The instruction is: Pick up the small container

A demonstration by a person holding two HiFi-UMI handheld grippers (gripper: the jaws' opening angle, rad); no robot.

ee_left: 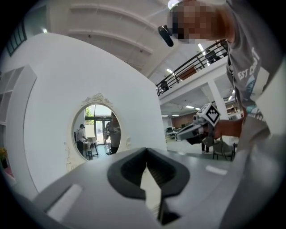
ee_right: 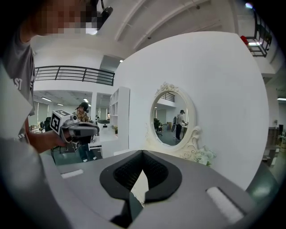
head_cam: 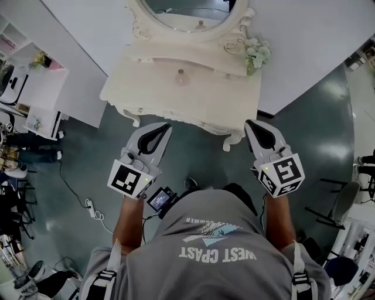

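In the head view the mirror (head_cam: 184,14) is cut off by the top edge. The small container (head_cam: 181,76), mid-top of the dressing table (head_cam: 146,88) toward its back edge, is too small for me to tell its shape or lid. The left gripper (ee_left: 146,154) and right gripper (ee_right: 143,154) fill their own views' lower halves, hiding that tabletop and container.

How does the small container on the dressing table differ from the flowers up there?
The small container is pale pinkish and stands mid-table; the flowers are white and green, at the corner beside the mirror. The container looks smaller than the flowers. Both stand on the dressing table.
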